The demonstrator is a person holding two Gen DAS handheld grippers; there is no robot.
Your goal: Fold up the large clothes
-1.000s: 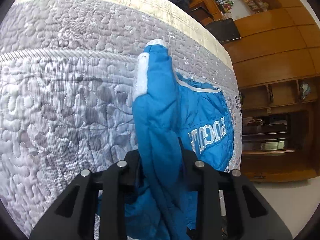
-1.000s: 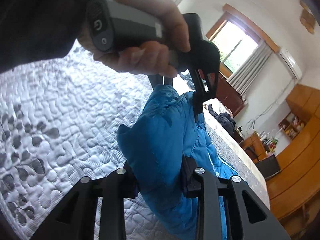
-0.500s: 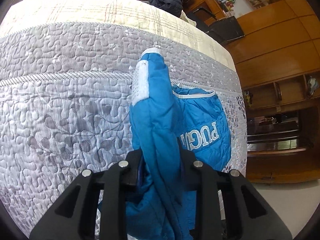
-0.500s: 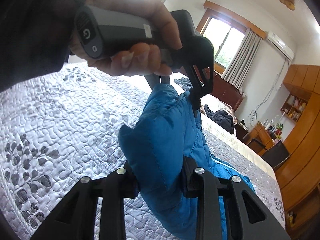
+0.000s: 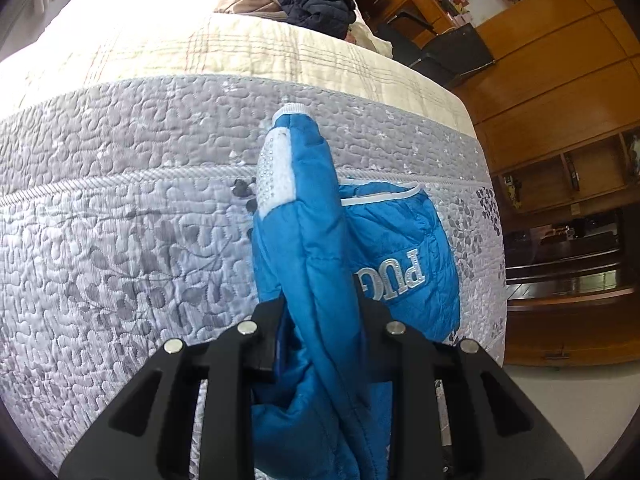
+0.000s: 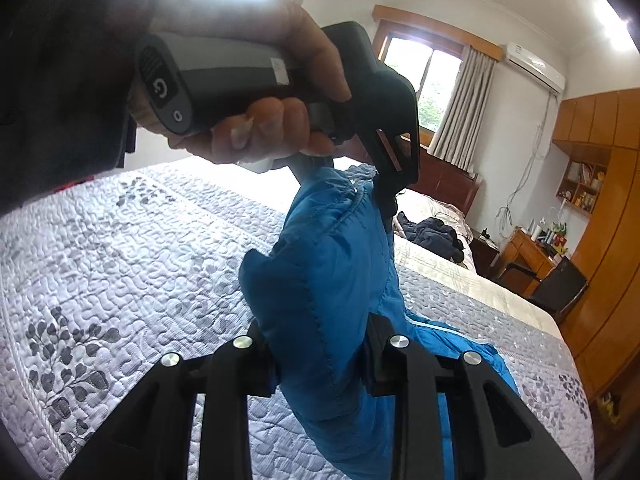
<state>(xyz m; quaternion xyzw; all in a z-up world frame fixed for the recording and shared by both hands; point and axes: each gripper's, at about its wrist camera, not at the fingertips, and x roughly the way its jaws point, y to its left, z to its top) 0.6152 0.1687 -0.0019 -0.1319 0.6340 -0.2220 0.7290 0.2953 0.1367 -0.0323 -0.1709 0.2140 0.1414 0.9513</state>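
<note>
A bright blue padded jacket (image 5: 320, 248) with white lettering and a white cuff hangs over the quilted bed. My left gripper (image 5: 320, 316) is shut on a fold of it, with a sleeve stretching forward from the fingers. In the right wrist view my right gripper (image 6: 320, 344) is shut on another bunch of the same blue jacket (image 6: 324, 280). Above that, a person's hand (image 6: 260, 80) holds the left gripper (image 6: 380, 188), which pinches the jacket's upper edge. The lower part of the jacket trails down onto the bed (image 6: 472, 352).
The bed carries a grey quilted cover (image 5: 120, 240) and a cream blanket (image 5: 240, 48) farther up. Dark clothes (image 5: 312, 0) lie near the headboard. Wooden cabinets (image 5: 560, 120), a desk and a black chair (image 6: 556, 284) stand along the right side.
Both grippers have lifted higher with the jacket still held between them; more of the bed's far end and the room shows. The grips have not changed.
</note>
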